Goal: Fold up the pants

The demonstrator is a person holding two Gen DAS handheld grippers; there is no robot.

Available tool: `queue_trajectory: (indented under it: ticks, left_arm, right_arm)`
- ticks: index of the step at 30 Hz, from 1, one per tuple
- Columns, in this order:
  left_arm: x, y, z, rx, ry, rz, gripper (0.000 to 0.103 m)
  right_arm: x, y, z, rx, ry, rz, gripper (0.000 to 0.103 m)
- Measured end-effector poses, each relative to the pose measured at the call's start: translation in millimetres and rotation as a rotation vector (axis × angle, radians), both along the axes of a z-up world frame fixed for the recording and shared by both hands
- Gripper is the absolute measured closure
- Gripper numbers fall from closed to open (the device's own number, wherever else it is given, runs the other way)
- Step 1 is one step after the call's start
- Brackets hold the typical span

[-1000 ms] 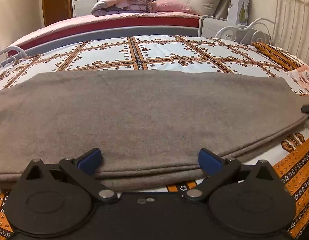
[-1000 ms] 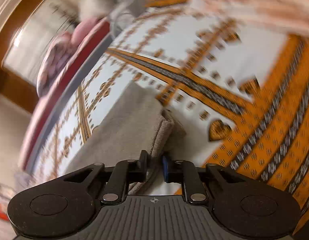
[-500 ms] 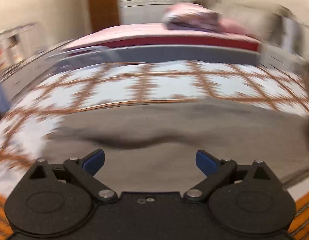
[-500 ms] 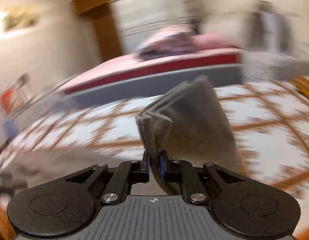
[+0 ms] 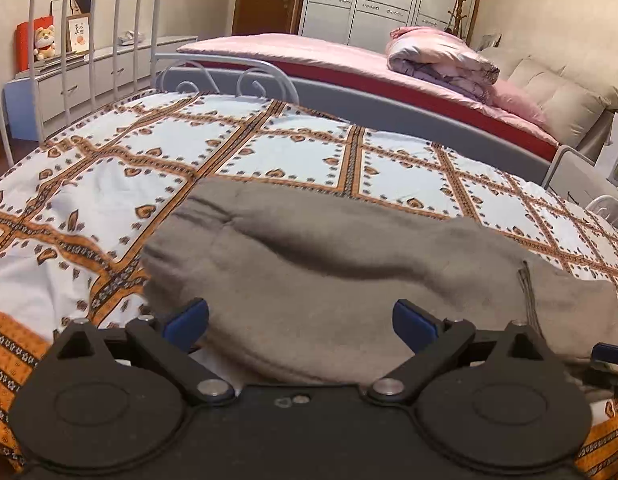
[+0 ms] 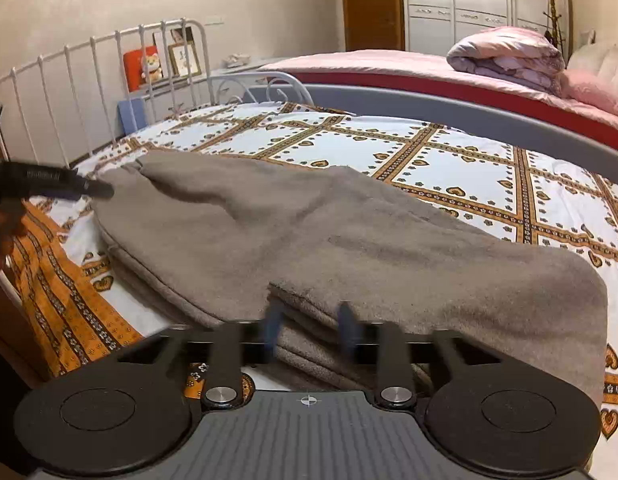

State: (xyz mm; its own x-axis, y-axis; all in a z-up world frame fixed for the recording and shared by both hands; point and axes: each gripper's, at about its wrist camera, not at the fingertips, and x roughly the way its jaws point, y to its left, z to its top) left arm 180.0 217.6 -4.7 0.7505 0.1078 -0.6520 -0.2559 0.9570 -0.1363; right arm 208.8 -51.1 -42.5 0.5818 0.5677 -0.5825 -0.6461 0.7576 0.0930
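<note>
Bedroom w/ patterned orange-white bedspread on a white metal-frame bed; pink bed and wardrobe behind. Grey pants lie folded over on the bedspread, doubled layers stacked at the near edge. Left gripper hovers at that near edge, jaws wide apart, cloth between the blue pads but not pinched. Right gripper has just been opening; its blurred fingers stand apart over the stacked fold edge, nothing clamped. Left gripper's tip shows at far left in right-wrist view, near the pants' end.

a home bedroom: patterned bedspread, pink bed, white wardrobe, folded duvet
</note>
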Motion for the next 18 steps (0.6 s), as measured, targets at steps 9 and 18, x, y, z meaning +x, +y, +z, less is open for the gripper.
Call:
queue_trajectory:
  ticks: [9,18]
  left_arm:
    - [-11.6,16.3,-5.6,-0.024,0.019,0.04,0.008]
    - [-18.1,44.1,-14.4,-0.034,0.063,0.14,0.008]
  right_arm:
    - [1.2,48.8,-22.2,-0.24,-0.083,0.075,0.051]
    - [9.5,42.3,-27.4,-0.182,-0.097,0.002,0.079]
